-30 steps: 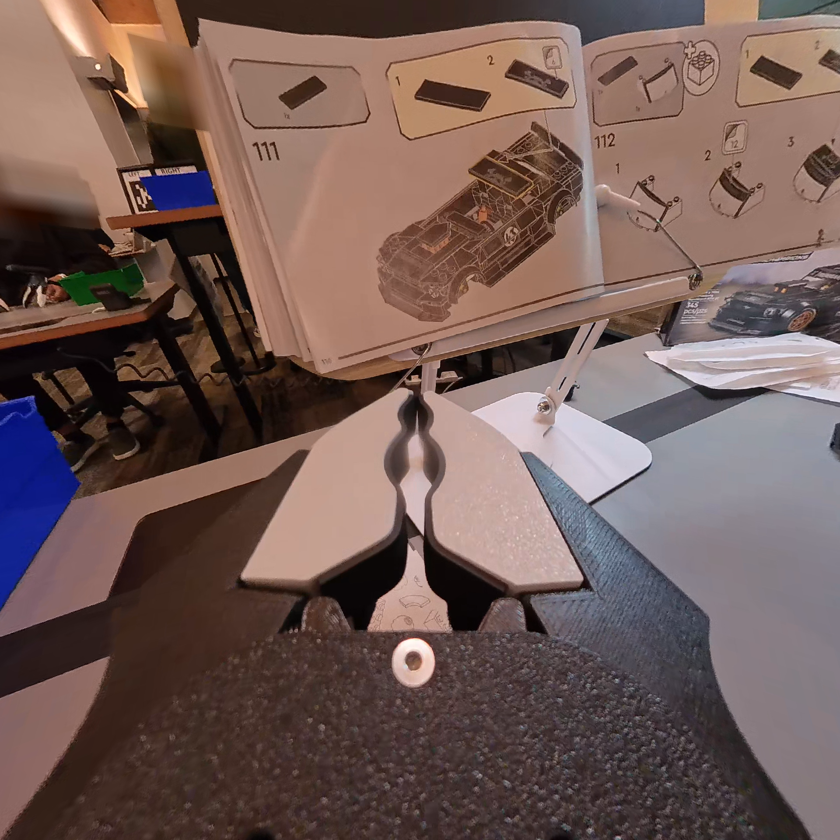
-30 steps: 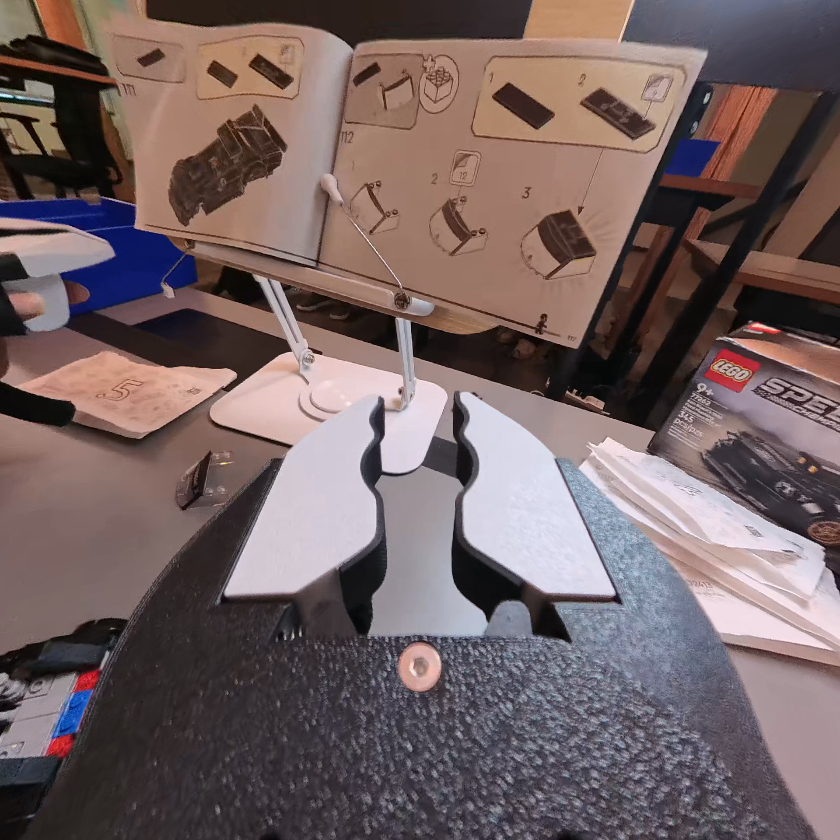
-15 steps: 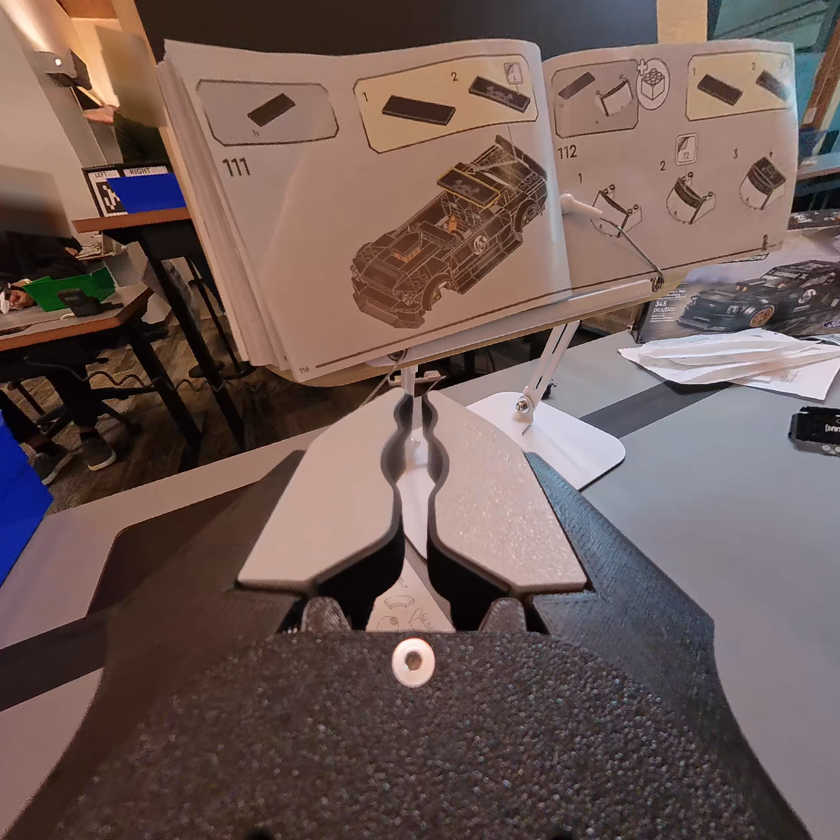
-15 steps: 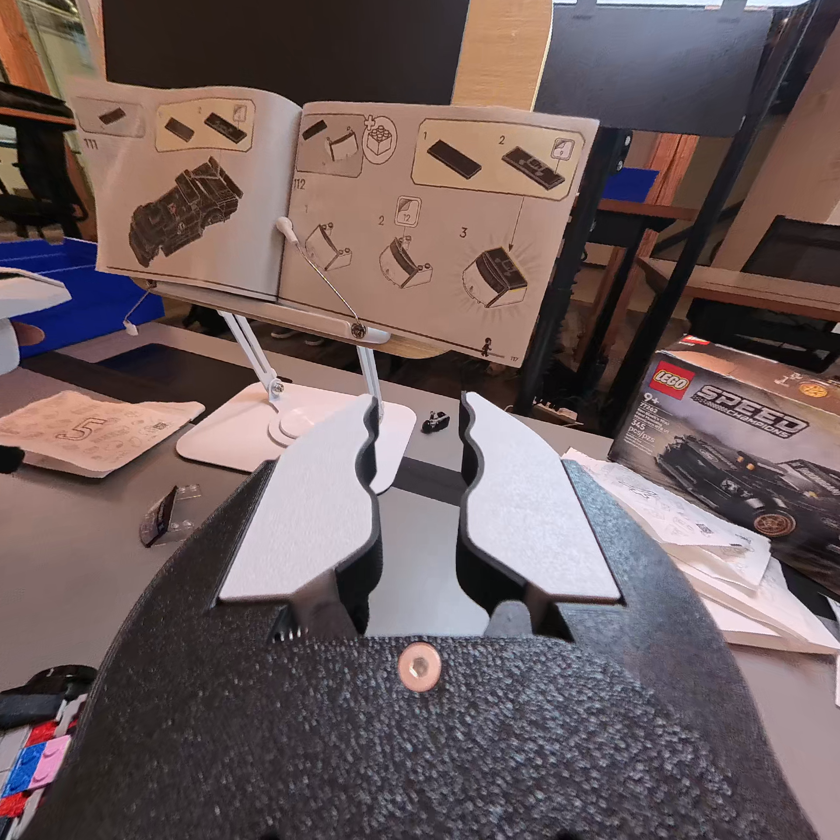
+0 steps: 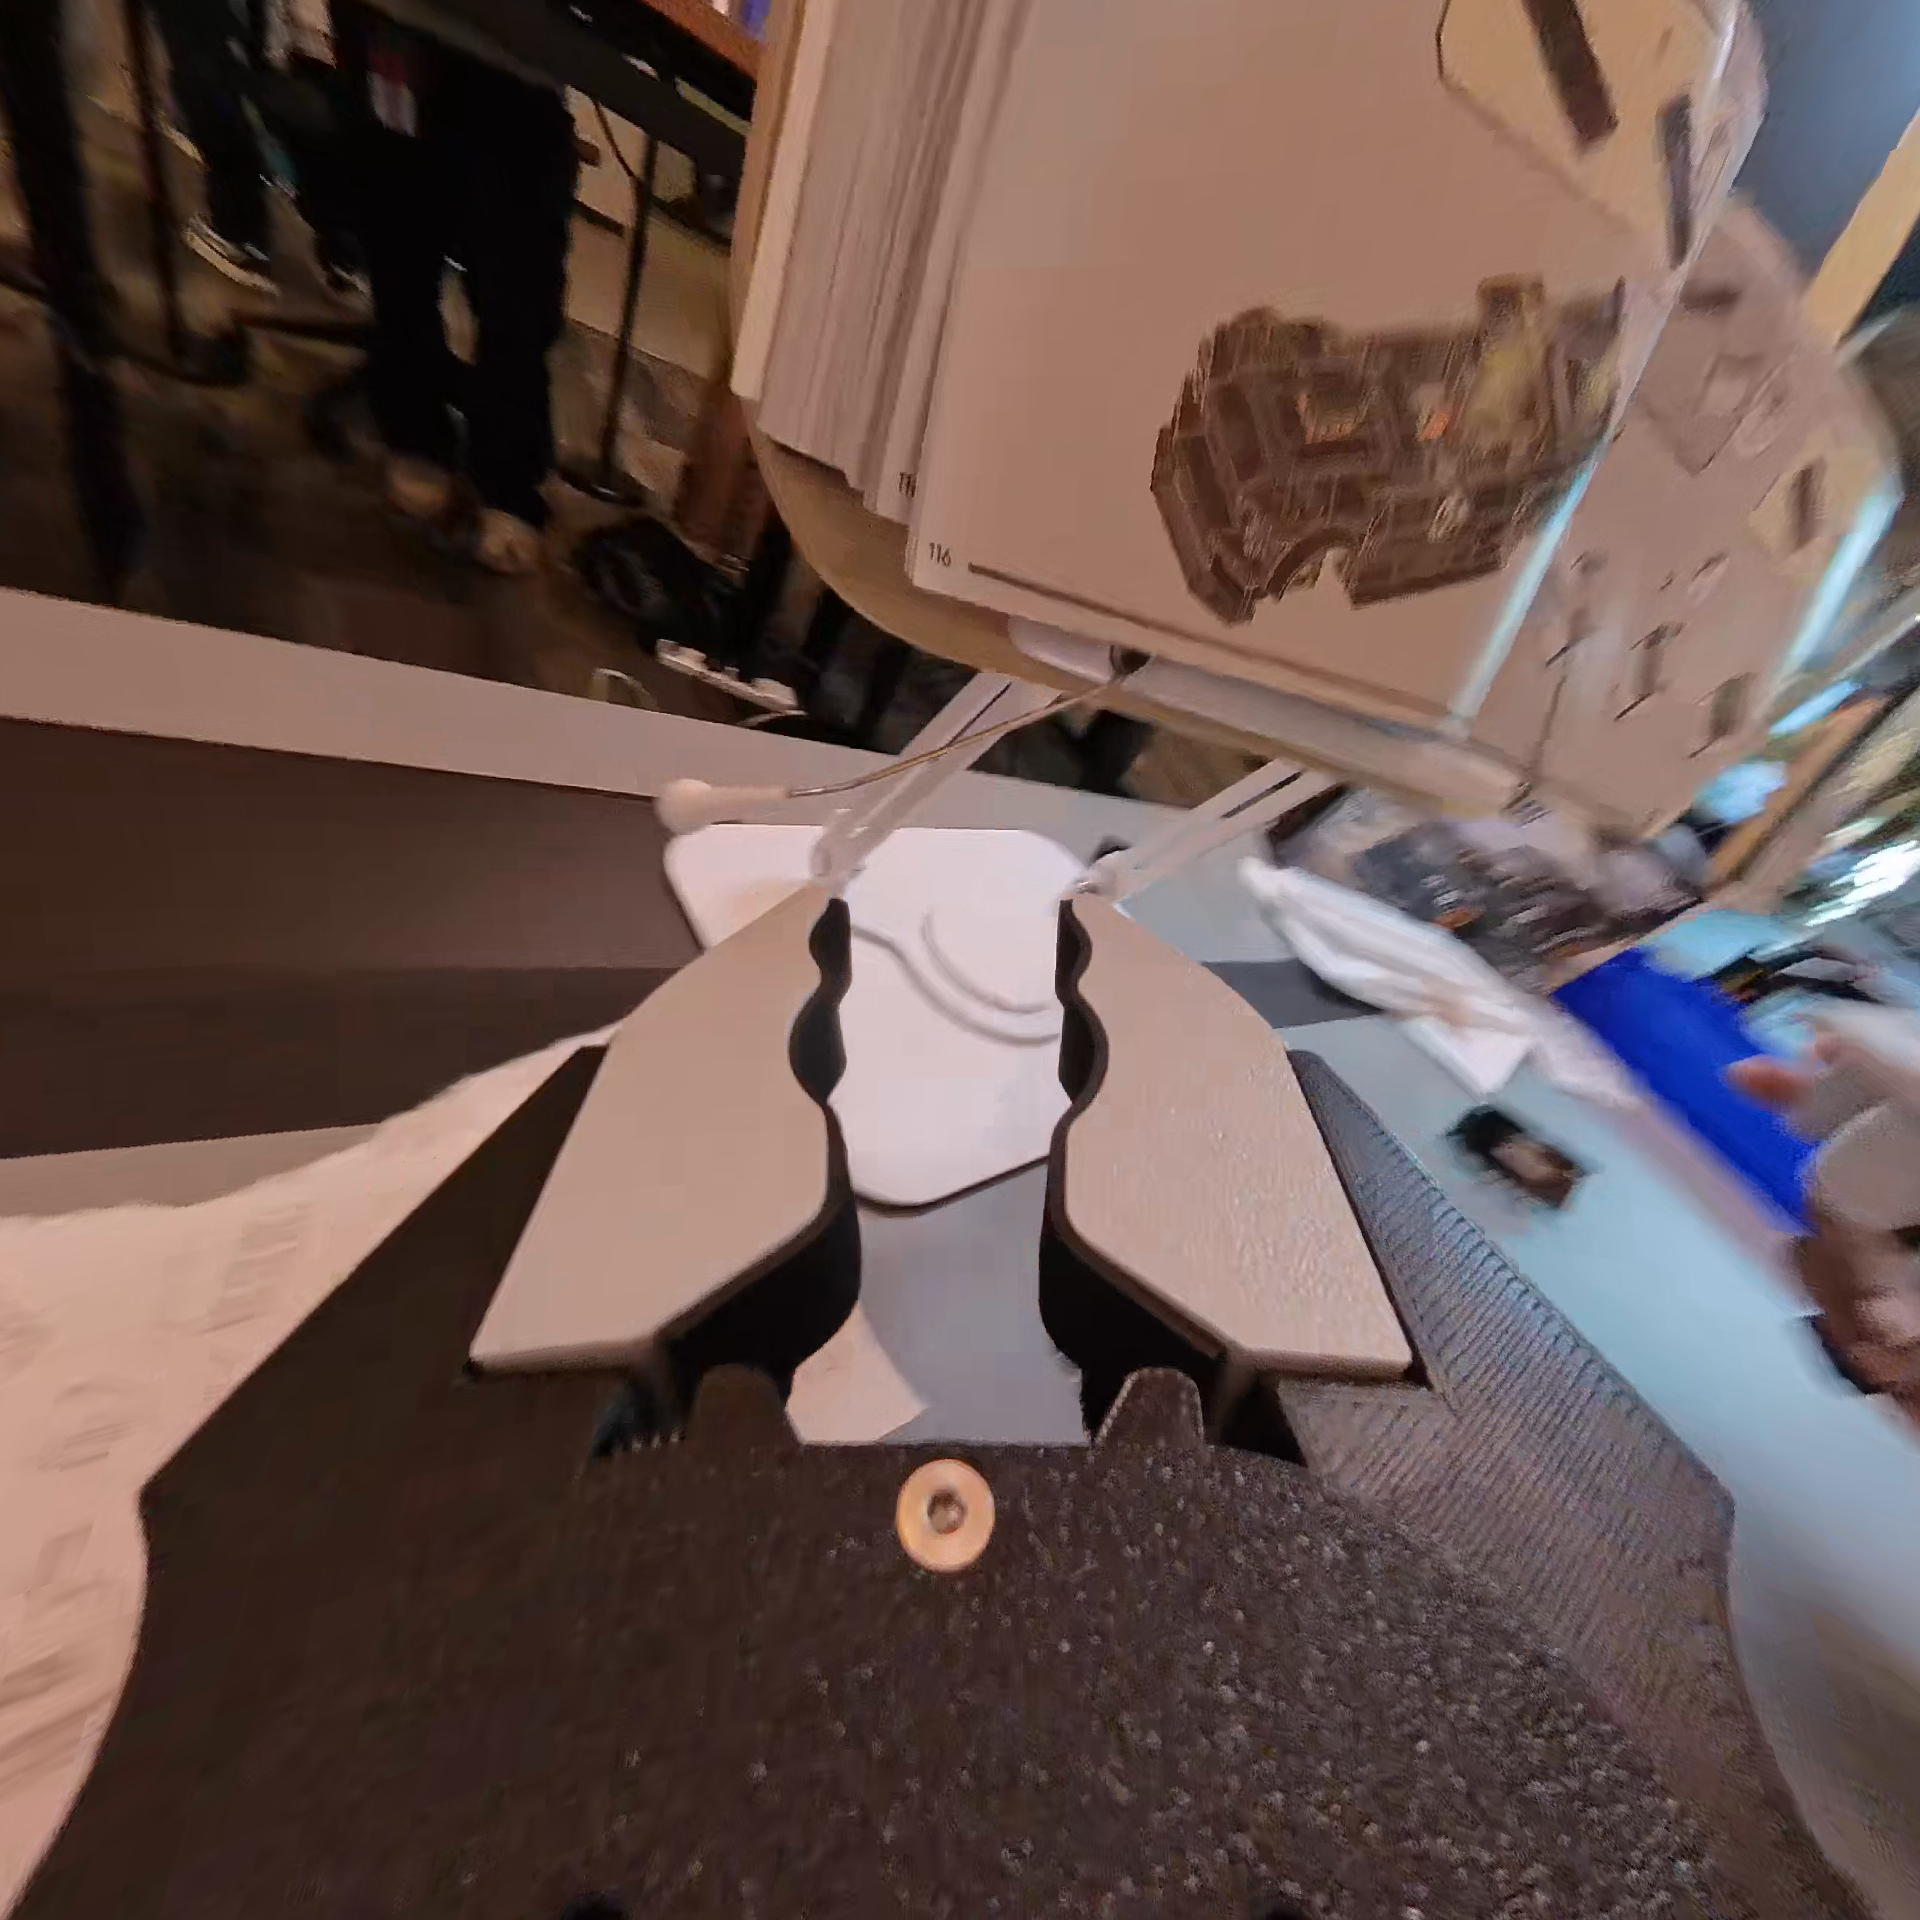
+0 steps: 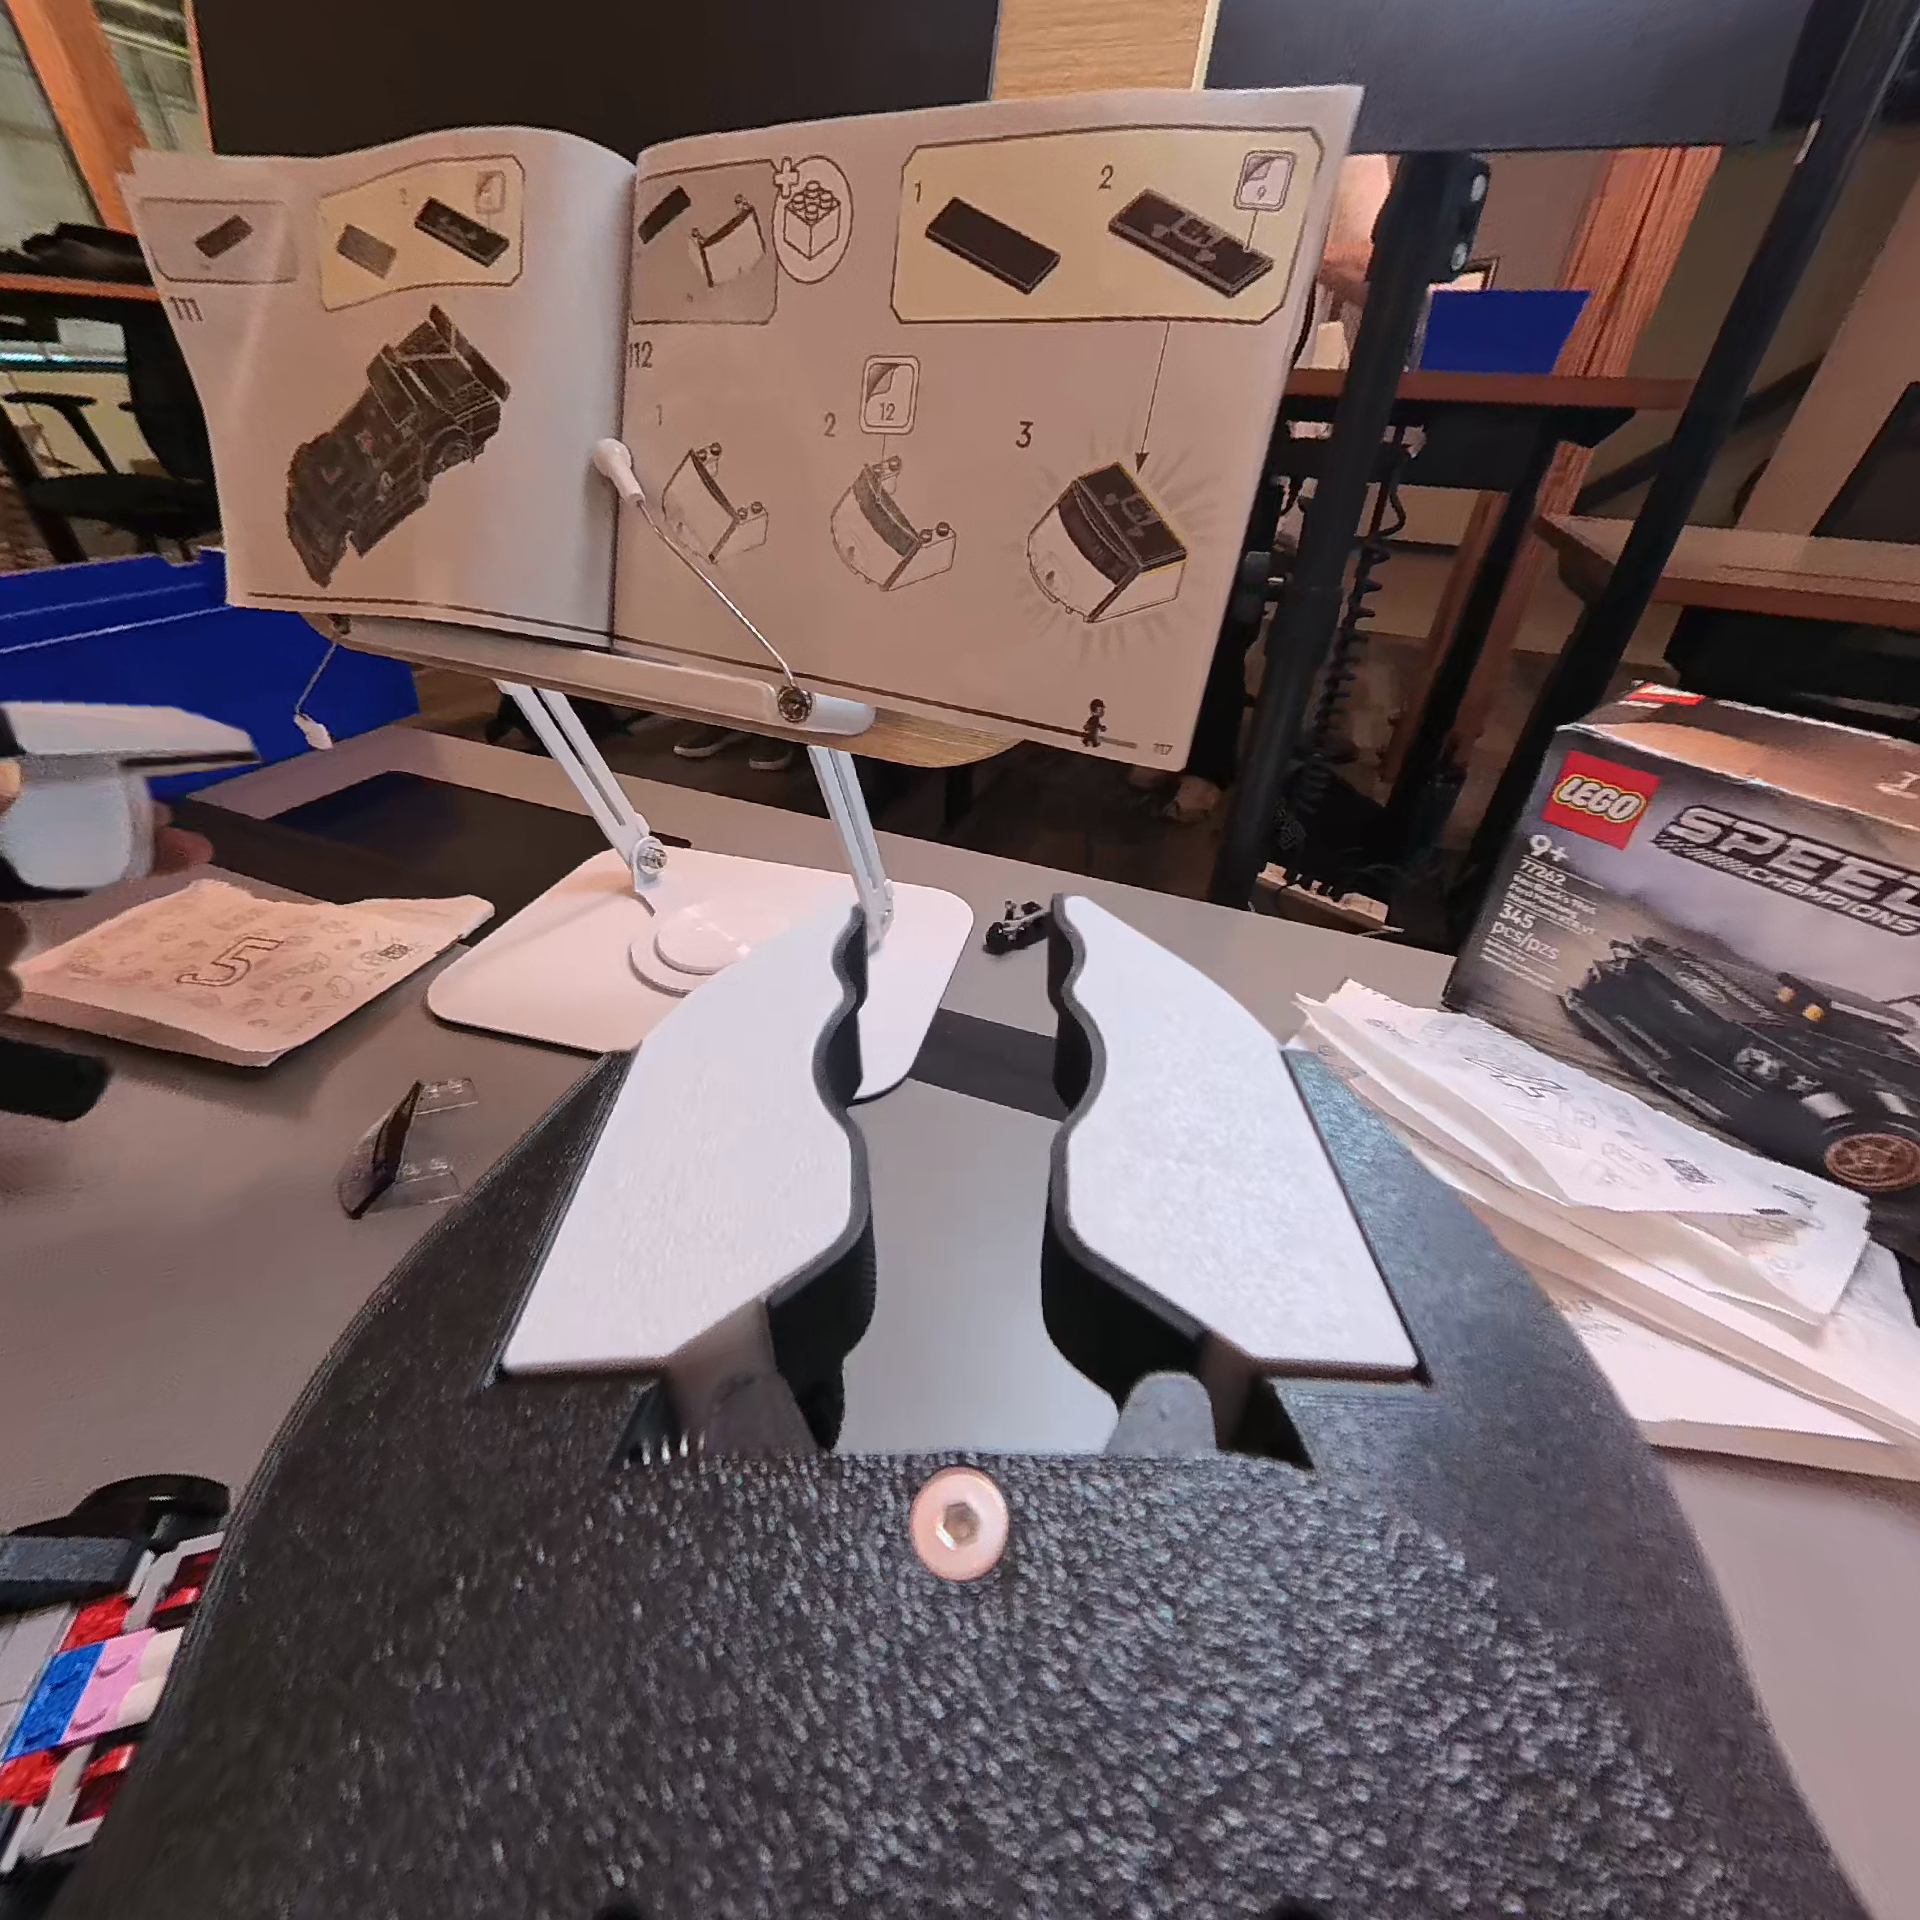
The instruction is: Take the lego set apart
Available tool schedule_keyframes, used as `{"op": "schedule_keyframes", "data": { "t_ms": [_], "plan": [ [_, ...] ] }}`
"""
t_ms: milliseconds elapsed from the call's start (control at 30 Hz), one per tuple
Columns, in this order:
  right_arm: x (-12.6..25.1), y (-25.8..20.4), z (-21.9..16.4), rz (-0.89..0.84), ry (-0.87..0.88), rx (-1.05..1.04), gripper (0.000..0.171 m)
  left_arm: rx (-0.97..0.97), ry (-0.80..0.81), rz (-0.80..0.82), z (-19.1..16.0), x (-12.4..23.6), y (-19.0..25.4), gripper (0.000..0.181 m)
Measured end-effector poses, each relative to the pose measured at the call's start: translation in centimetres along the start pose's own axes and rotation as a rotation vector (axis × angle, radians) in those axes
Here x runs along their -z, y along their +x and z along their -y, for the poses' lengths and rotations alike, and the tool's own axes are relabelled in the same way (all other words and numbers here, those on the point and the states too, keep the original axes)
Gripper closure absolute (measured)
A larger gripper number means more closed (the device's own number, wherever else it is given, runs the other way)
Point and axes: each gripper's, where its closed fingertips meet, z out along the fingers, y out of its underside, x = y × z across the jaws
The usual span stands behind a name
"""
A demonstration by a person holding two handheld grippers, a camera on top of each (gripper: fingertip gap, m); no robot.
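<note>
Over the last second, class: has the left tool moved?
Yes. The left tool has opened and swung left, toward the stand's left edge; the white stand base now sits between its fingers.

Warm indoor light; left wrist view motion-blurred, right sharp, edges bowed.

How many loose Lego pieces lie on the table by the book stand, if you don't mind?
2: a smoky windscreen piece left of the book stand, a small black piece right. Others may be hidden.
</note>
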Motion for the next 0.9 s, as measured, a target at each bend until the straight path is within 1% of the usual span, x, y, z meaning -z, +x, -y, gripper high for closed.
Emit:
{"op": "schedule_keyframes", "data": {
  "t_ms": [33, 133, 167, 200, 267, 333, 400, 467, 567, 667, 733, 800, 900],
  "plan": [
    [-0.1, -0.3, -0.1, 0.008, 0.0, 0.0, 0.138, 0.107, 0.015, -0.053, 0.3, -0.4, 0.4, 0.143],
    [-0.4, -1.7, -0.6, 0.05, -0.014, 0.006, 0.138, 0.559, 0.119, -0.256, 2.0, -1.8, 1.2, 0.134],
    [-0.5, -2.3, -0.8, 0.063, -0.022, 0.018, 0.138, 0.661, 0.158, -0.298, 2.5, -2.2, 1.0, 0.133],
    [-0.5, -2.9, -1.0, 0.078, -0.028, 0.034, 0.139, 0.714, 0.198, -0.313, 3.0, -2.4, 0.4, 0.136],
    [-0.6, -4.8, -1.2, 0.127, -0.028, 0.069, 0.143, 0.749, 0.264, -0.307, 3.8, -2.4, -0.6, 0.148],
    [-1.2, -7.4, -0.4, 0.179, -0.016, 0.135, 0.146, 0.738, 0.292, -0.307, 4.7, -2.1, -1.0, 0.159],
    [-2.9, -10.3, 1.5, 0.206, 0.006, 0.253, 0.149, 0.69, 0.324, -0.27, 5.6, -1.5, -1.5, 0.174],
    [-5.9, -12.8, 3.8, 0.204, 0.013, 0.37, 0.151, 0.7, 0.339, -0.271, 6.3, -1.1, -1.7, 0.181],
    [-11.5, -14.5, 5.8, 0.155, -0.042, 0.507, 0.156, 0.695, 0.285, -0.236, 5.1, -1.1, -1.9, 0.181],
    [-15.5, -14.3, 5.2, 0.093, -0.157, 0.563, 0.16, 0.692, 0.245, -0.247, 3.6, -0.8, -1.4, 0.179],
    [-16.7, -14.3, 4.8, 0.044, -0.19, 0.635, 0.167, 0.677, 0.213, -0.25, 2.8, -1.0, -1.2, 0.173],
    [-17.4, -14.1, 4.6, -0.017, -0.214, 0.7, 0.169, 0.679, 0.173, -0.266, 2.0, -1.4, -0.7, 0.166],
    [-17.7, -14.3, 4.7, -0.029, -0.222, 0.715, 0.171, 0.697, 0.113, -0.323, 0.8, -2.1, 0.7, 0.162]
  ]
}}
